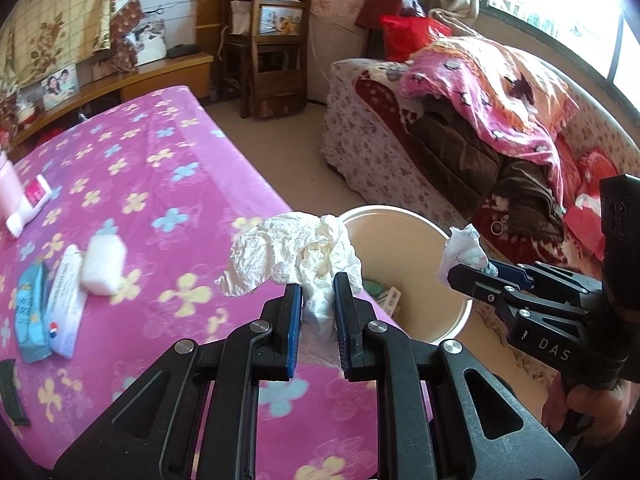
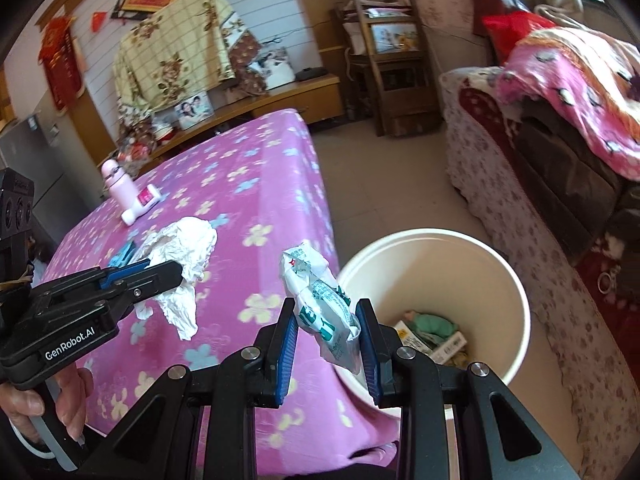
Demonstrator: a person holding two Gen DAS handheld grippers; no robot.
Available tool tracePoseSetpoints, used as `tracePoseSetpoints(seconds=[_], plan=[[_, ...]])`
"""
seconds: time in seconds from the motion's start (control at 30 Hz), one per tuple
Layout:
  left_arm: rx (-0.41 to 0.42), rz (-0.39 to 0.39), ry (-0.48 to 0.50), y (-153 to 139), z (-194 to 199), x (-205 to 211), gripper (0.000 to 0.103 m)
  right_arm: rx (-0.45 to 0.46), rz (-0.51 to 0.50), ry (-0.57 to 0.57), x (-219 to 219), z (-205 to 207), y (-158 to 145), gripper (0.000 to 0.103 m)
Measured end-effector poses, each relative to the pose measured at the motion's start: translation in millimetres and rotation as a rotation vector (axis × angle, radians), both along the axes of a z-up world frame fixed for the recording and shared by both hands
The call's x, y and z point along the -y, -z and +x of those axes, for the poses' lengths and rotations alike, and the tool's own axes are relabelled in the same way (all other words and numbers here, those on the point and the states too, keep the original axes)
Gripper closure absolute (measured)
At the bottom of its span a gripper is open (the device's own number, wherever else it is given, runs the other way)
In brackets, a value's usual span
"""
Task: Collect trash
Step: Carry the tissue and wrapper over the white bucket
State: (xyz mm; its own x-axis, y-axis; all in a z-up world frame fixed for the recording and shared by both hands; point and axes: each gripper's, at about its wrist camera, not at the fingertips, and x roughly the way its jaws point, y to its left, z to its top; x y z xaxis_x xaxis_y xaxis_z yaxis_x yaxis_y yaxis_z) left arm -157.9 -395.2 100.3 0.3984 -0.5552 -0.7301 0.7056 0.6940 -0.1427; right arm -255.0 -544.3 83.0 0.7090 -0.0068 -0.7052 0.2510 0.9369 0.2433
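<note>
- Left wrist view: the left gripper [image 1: 317,300] is squeezed nearly all the way closed on a crumpled white tissue [image 1: 292,256]. The tissue puffs out above the blue pads and hangs a little below them.
- Just past the left gripper, a bit to its right, the cream trash bucket [image 1: 404,236] stands on the floor beside the table. Some trash lies at its bottom.
- Under the left gripper and off to its left is the pink flowered table cover [image 1: 152,184]. A small white pack [image 1: 102,266], a white wipes pack [image 1: 66,300] and a blue packet [image 1: 32,316] lie on it, well to the left of the gripper.
- To the right of the left gripper, the right gripper [image 1: 472,270] holds a small wrapper [image 1: 462,254] near the bucket's rim.
- Right wrist view: the right gripper [image 2: 326,322] is closed partway, pinching a crinkled white and green wrapper [image 2: 324,308] between its blue pads.
- Just ahead and to the right of it is the bucket [image 2: 432,264], with trash inside.
- To its left, the left gripper [image 2: 160,270] holds the tissue [image 2: 180,256] over the table cover [image 2: 256,184].
- Far ahead and left, a pink bottle [image 2: 116,186] stands on the table, and a pink and white tube [image 2: 142,203] lies just beside it.
</note>
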Motion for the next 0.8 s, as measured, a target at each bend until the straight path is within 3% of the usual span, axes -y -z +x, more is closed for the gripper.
tracePoseSetpoints(seconds=[0.8], plan=[[-0.047,0.074,0.102,37.1,-9.3,87.1,0.090,-0.073,0.041,0.136,63.0,-22.0,34.8,0.075]])
